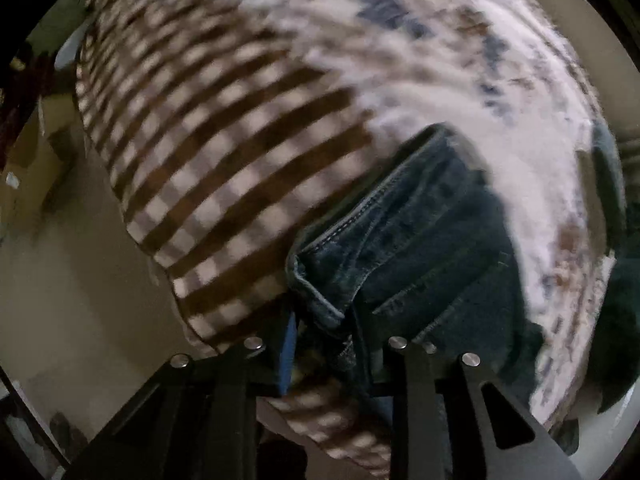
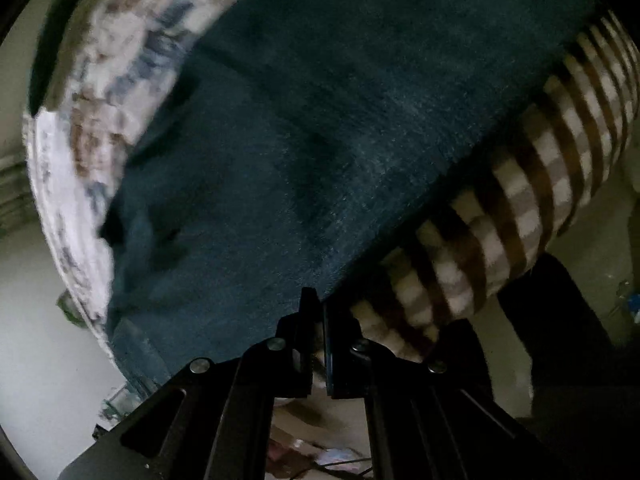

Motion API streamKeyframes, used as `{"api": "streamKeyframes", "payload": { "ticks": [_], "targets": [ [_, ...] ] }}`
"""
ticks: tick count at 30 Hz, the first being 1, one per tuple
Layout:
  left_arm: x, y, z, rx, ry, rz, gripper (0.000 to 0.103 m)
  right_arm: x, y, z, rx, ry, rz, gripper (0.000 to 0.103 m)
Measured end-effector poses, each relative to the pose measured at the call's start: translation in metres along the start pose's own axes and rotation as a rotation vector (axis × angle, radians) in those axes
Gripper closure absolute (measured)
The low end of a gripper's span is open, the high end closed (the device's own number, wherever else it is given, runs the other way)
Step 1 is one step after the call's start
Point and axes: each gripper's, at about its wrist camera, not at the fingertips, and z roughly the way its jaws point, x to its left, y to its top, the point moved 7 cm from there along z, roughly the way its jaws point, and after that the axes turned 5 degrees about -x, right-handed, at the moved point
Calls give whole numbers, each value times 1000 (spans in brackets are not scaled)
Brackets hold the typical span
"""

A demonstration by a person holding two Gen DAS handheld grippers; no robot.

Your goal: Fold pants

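Dark blue denim pants (image 1: 424,248) lie on a bed covered by a brown-and-white checked blanket (image 1: 208,152). In the left wrist view my left gripper (image 1: 332,344) is closed on the stitched waistband end of the pants, with cloth bunched between the fingers. In the right wrist view the pants (image 2: 320,132) fill most of the frame as a broad dark panel. My right gripper (image 2: 318,320) is shut, its fingers pinching the near edge of the denim where it meets the checked blanket (image 2: 520,208).
A white cover with blue and brown blotches (image 1: 460,60) lies beyond the pants, also in the right wrist view (image 2: 100,100). Pale floor (image 1: 60,260) shows beside the bed. A dark shape (image 2: 560,340) stands at the right.
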Motion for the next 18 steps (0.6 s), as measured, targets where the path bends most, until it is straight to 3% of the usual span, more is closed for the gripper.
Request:
{"api": "streamKeyframes", "payload": {
  "ticks": [3,5,7,9,11,13,14,18],
  "targets": [
    [7,4,10,40,-38,-26,76,13,4,4,53,-69,-87,91],
    [2,10,-3,45,-47,5,76,32,5,-13,83,-69,-186,77],
    [-5,16,-28,2,3,63,76,53,7,-31,82,-32,-259,61],
    [-15,26,-56,-89,78,148,75,86,11,-51,80,29,-335,54],
    [-34,30,-84,-190,108,230,65,127,19,-55,84,57,-421,48],
    [-57,30,-96,-232,112,278,27,166,29,-47,88,71,-492,44],
    [-61,29,-96,-234,108,289,19,189,35,-39,88,69,-533,43],
    [-110,24,-58,-193,90,370,16,269,62,6,95,35,-677,43]
  ]
}}
